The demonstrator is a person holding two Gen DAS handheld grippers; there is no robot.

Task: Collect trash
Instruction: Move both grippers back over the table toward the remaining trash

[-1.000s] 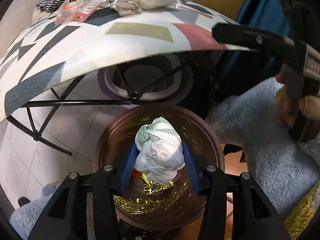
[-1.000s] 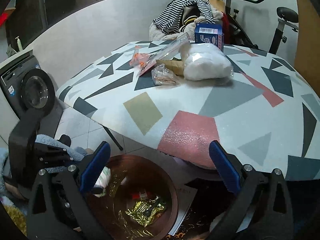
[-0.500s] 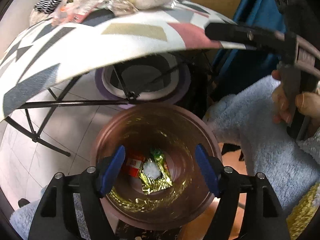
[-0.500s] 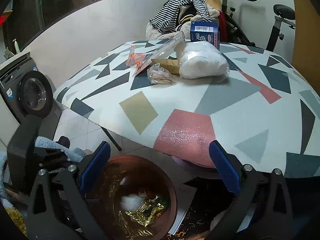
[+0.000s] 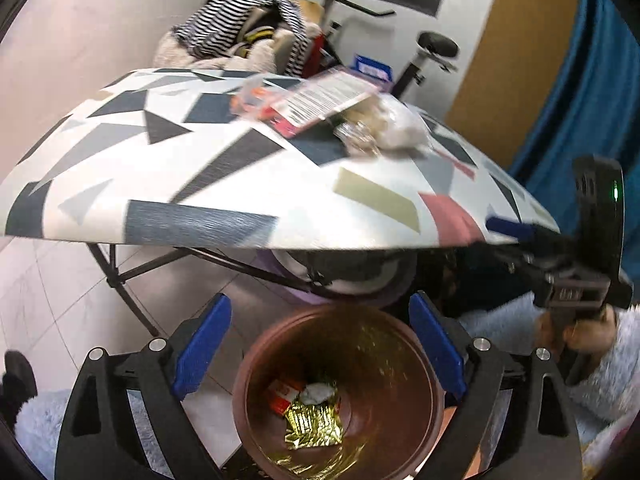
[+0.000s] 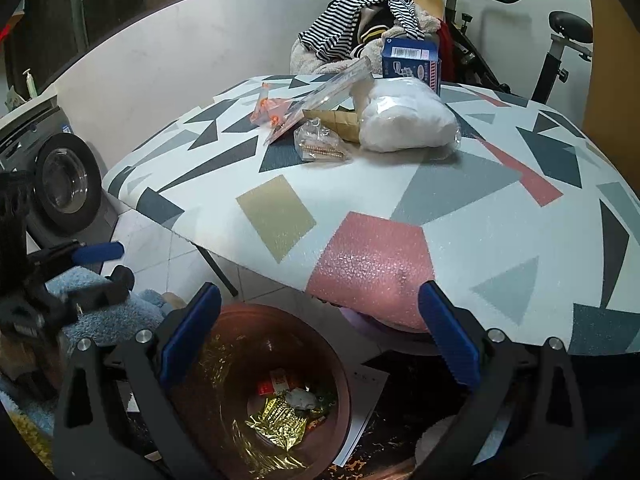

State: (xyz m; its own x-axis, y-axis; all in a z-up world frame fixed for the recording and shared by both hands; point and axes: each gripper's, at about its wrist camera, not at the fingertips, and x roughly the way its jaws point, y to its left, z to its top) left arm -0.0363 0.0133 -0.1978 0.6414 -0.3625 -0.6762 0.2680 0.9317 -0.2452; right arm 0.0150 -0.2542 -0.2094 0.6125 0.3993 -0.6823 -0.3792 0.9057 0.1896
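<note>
A brown trash bin [image 5: 416, 364] [image 6: 224, 376] stands on the floor under the table edge. Inside lie a gold foil wrapper [image 5: 312, 426] [image 6: 280, 420], a red packet [image 5: 282, 394] and a white wad [image 5: 318, 392] [image 6: 302, 397]. My left gripper [image 5: 320, 348] is open and empty above the bin. My right gripper [image 6: 316, 340] is open and empty, over the bin's far side and the table edge. On the patterned table [image 6: 460, 216] lie a white plastic bag [image 6: 404, 120], a small clear bag [image 6: 320, 146], an orange packet [image 6: 268, 110] and a flat clear package [image 6: 328, 88].
A blue box [image 6: 410, 62] and a heap of striped clothes [image 6: 360, 20] sit at the table's far side. A washing machine [image 6: 60, 184] stands at left. An exercise bike [image 6: 560, 48] is behind. Black table legs [image 5: 120, 280] cross beside the bin. A blue curtain [image 5: 600, 100] hangs right.
My left gripper opened and let the white-and-green wad fall into the bin, then lifted and tilted up toward the table. The right gripper stayed open and rose slightly.
</note>
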